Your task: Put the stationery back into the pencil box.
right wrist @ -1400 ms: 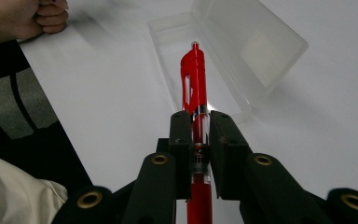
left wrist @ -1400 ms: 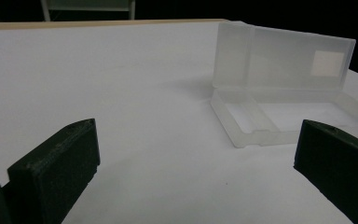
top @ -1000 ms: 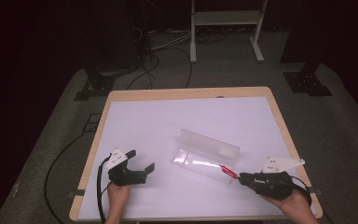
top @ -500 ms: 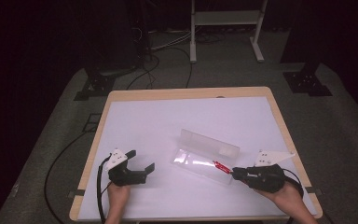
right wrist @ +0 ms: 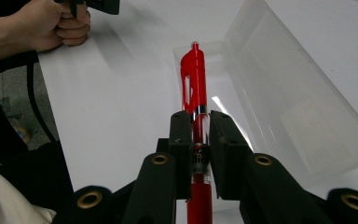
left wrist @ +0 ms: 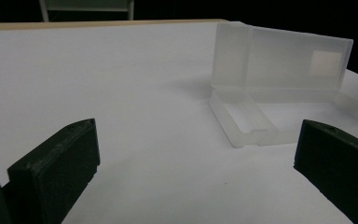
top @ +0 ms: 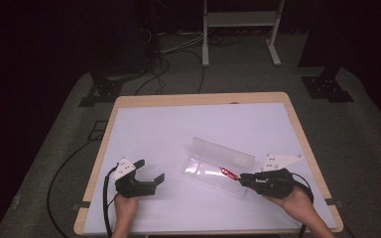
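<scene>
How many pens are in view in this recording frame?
1. A single red pen is clamped in the right tool, held over the open clear plastic case on the table. The case's tray looks empty, though glare could hide something.

This is a recording studio or lab set up for capturing manipulation work, not a home. A white-topped table (top: 178, 129) with a pale wooden rim stands alone on grey carpet (top: 362, 144), lit from above while the surroundings fall into darkness. At twelve o'clock stands a white metal frame (top: 240, 20). Black cables (top: 154, 82) trail over the floor at eleven o'clock, and black stand bases (top: 327, 87) sit at two and ten o'clock.
</scene>
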Demonstrator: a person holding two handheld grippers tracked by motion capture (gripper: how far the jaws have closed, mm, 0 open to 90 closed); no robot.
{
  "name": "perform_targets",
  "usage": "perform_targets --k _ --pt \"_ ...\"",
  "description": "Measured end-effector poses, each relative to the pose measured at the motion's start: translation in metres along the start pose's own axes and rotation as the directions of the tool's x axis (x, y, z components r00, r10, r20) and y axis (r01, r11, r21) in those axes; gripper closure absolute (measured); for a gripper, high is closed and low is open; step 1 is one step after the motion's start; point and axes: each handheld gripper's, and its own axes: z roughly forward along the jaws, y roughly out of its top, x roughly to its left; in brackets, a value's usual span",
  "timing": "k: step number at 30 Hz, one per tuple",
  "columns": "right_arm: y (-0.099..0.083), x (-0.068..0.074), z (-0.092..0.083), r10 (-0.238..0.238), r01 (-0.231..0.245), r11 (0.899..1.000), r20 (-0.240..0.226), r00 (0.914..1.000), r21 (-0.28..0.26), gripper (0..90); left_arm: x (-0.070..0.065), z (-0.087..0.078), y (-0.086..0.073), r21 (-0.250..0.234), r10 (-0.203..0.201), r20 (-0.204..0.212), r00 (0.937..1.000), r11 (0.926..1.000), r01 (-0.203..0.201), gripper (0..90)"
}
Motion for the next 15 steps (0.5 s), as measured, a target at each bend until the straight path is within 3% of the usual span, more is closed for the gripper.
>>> perform_targets --k 15 --pt "0.012 -0.006 0.016 -0.024 0.024 1.000 -0.007 0.9997 0.007 79.0 0.000 0.000 0.000 0.000 0.000 0.002 1.0000 1.0000 0.000 0.0"
